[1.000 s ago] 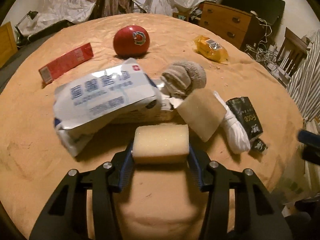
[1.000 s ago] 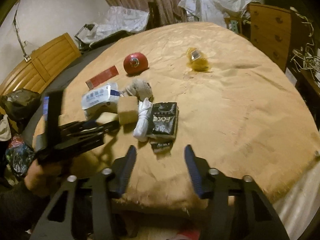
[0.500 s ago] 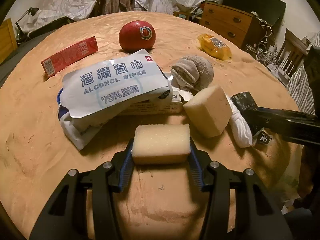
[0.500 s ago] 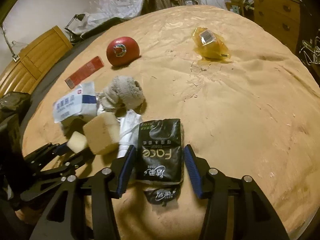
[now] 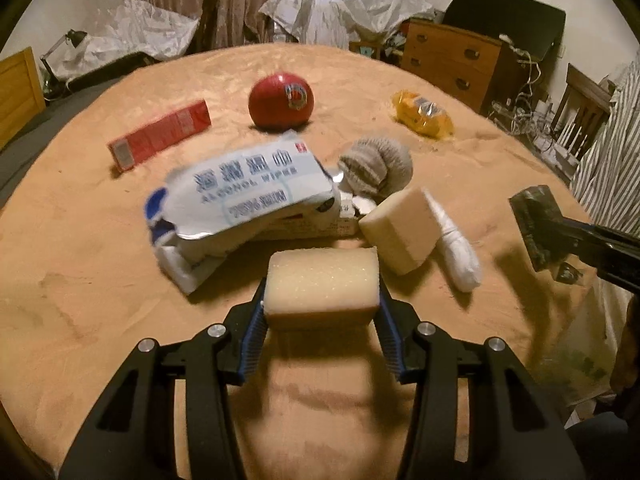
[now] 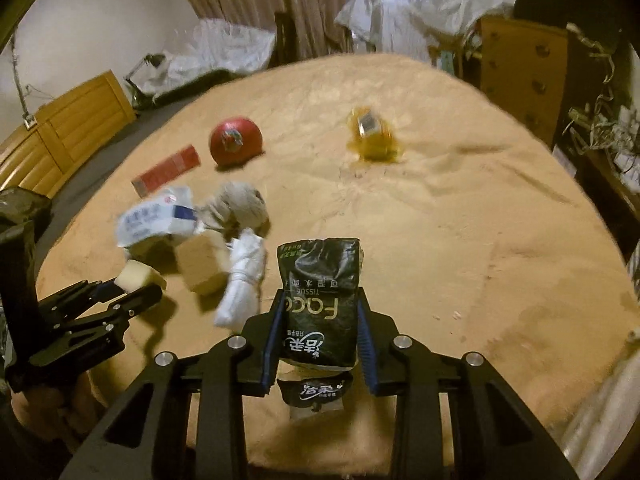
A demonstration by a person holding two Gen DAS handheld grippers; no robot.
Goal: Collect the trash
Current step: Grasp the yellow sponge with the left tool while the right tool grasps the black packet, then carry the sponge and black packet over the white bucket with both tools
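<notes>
My left gripper (image 5: 320, 312) is shut on a pale yellow sponge block (image 5: 322, 284) and holds it just above the tan tablecloth (image 5: 80, 280); the block also shows in the right wrist view (image 6: 138, 276). My right gripper (image 6: 320, 332) is shut on a black tissue pack (image 6: 320, 300) and holds it lifted off the cloth; the pack also shows at the right in the left wrist view (image 5: 538, 232). A second sponge block (image 5: 400, 232), a white alcohol wipes pack (image 5: 248, 200), a rolled white bag (image 5: 456, 248) and a grey sock ball (image 5: 376, 168) lie in a cluster.
A red ball (image 5: 281, 99), a red carton (image 5: 160, 134) and a yellow wrapper (image 5: 424, 114) lie farther back on the round table. A wooden dresser (image 5: 452, 60) and covered furniture stand behind. The table's near edge is close below both grippers.
My right gripper closed on the black tissue pack and lifted it off the cloth. My left gripper raised the sponge block slightly.
</notes>
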